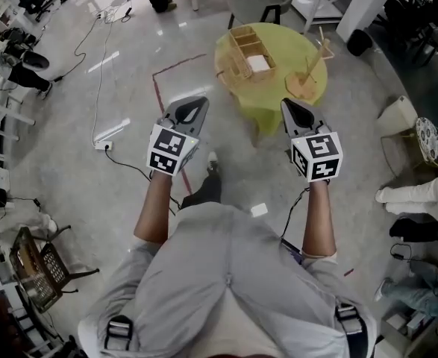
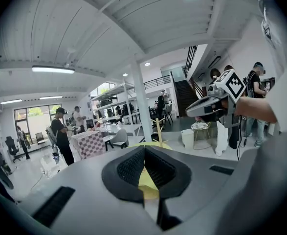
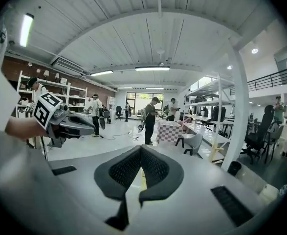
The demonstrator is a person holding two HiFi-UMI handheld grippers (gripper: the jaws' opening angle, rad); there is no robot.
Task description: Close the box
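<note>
1. 2 grippers are held out in front of the person, side by side and apart. The left gripper [image 1: 192,107] and the right gripper [image 1: 296,112] both aim forward at a round yellow-green table [image 1: 278,104].
2. Left gripper: its own view shows the fingers [image 2: 131,168] pressed together at the tips with nothing between them. Only a sliver of the yellow-green table top shows below the tips.
3. Right gripper: its fingers [image 3: 126,168] are likewise together and empty, which suits a carry or approach pose, not a grasp.
4. The box [image 1: 250,54] stands on the far side of the table, well apart from both grippers. It is a light wooden frame that looks open on top, with a white piece [image 1: 258,63] showing inside. I cannot make out where its lid or flap sits.
5. A wooden stand [image 1: 308,77] stands just beside the box on the right part of the table. It is apart from the box but near enough to get in the way of a reach from that side.
6. Judgement: the task has not started. The person is on the floor [image 1: 92,95] short of the table, so the grippers are level and shut simply for walking up.
7. Judgement: the next move calls for stepping closer. Then comes finding the lid's free edge, perhaps pushing it over with shut fingers, with no pinch.
</note>
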